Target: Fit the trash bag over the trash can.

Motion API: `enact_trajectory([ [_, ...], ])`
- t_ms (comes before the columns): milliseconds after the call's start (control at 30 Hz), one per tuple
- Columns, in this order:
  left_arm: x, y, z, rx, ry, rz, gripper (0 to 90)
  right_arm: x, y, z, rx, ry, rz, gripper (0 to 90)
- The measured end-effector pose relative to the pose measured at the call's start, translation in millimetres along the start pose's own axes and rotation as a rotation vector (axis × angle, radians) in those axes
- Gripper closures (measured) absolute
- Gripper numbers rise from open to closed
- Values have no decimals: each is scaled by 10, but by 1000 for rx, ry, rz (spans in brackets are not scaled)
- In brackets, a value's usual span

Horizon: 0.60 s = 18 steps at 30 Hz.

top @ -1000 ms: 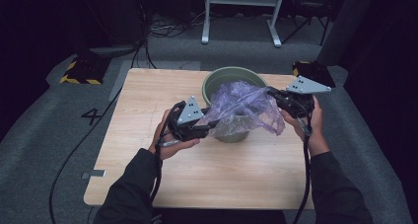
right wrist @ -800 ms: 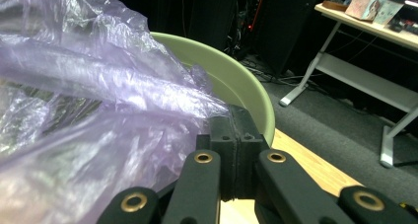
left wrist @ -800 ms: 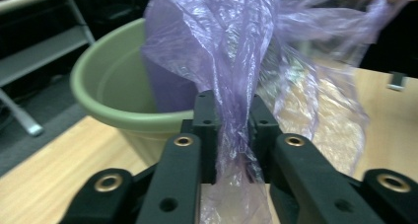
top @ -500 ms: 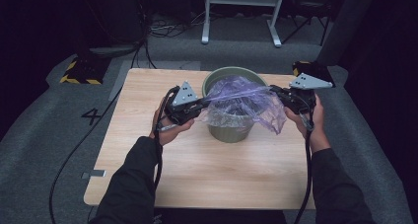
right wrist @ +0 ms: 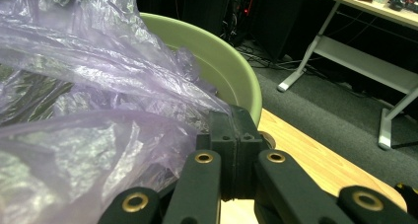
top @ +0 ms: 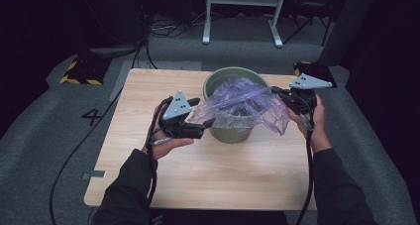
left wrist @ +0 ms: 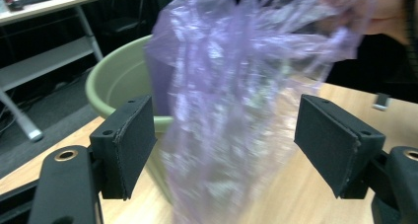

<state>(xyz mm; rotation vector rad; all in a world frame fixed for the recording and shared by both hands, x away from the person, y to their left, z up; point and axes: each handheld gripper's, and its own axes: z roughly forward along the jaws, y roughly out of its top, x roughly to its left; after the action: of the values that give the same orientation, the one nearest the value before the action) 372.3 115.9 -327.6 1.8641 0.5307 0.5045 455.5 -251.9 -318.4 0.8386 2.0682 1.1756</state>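
1. Bag status: purple translucent plastic bag (top: 243, 102) is draping over the rim of the green bucket (top: 231, 131), which is standing upright on the wooden desk (top: 208, 175), toward the far edge.
2. Left claw (top: 204, 112) is sitting just left of the bucket, jaws spread wide. They have just been opening. In the left gripper view the bag (left wrist: 231, 110) is hanging loose between the two pads (left wrist: 132, 140), neither one pressing on it.
3. Right claw (top: 275, 91) is holding at the bucket's right side, jaws pressed together and pinching the bag's edge. In the right gripper view the film (right wrist: 98, 120) is running straight into the closed pads (right wrist: 235, 135), with the bucket rim (right wrist: 236, 81) just behind.
4. Bag is stretching up from the right claw across the bucket's mouth; its left flap is trailing down the bucket's outer wall toward the left claw.
5. Person's hands are wrapping both claw bodies, dark sleeves coming in from the near edge of the desk; a cable is trailing from each.
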Motion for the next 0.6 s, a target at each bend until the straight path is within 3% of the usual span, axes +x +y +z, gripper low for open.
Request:
enact_trajectory([
  [133, -151, -25, -41, 5, -45, 43, 224, 5, 3, 13, 12, 1, 2, 900],
  [233, -284, -13, 4, 11, -71, 76, 235, -1, 6, 29, 23, -2, 7, 900],
  [300, -398, 2, 49, 10, -75, 123, 279, 2, 7, 35, 26, -1, 11, 900],
  [400, -541, 23, 109, 8, -118, 163, 292, 1, 4, 50, 40, -2, 14, 900],
  [500, -650, 39, 155, 24, -118, 201, 292, -2, 0, 60, 53, -2, 16, 900],
  [600, -627, 41, 164, 31, -102, 192, 285, -10, -2, 47, 50, -1, 20, 900],
])
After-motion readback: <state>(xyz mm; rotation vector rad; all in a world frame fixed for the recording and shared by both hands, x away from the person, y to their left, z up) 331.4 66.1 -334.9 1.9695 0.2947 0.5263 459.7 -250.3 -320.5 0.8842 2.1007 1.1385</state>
